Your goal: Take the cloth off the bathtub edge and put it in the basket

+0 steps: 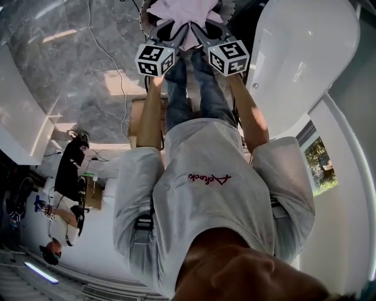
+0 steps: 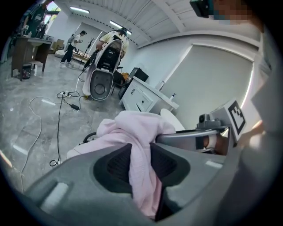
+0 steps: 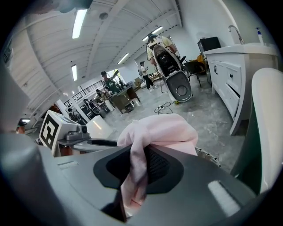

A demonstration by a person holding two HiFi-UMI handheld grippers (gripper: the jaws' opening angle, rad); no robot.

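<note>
The pink cloth (image 1: 183, 12) hangs bunched between both grippers, above a round basket whose rim (image 1: 143, 17) shows at the top of the head view. My left gripper (image 1: 176, 30) is shut on one fold of the cloth (image 2: 137, 141), which runs down between its jaws (image 2: 141, 163). Close beside it, my right gripper (image 1: 202, 30) is shut on another fold (image 3: 163, 130) that passes through its jaws (image 3: 138, 165). The basket's wire rim (image 3: 208, 155) peeks out under the cloth. To the right lies the white bathtub (image 1: 299, 64).
A white vanity cabinet (image 3: 234, 75) stands beyond the tub edge (image 3: 267, 123). Cables (image 2: 59, 106) trail over the grey marble floor (image 1: 70, 64). A white pod-shaped machine (image 2: 104, 73) and several people stand farther off. A wooden box (image 1: 138, 114) sits by the person's legs.
</note>
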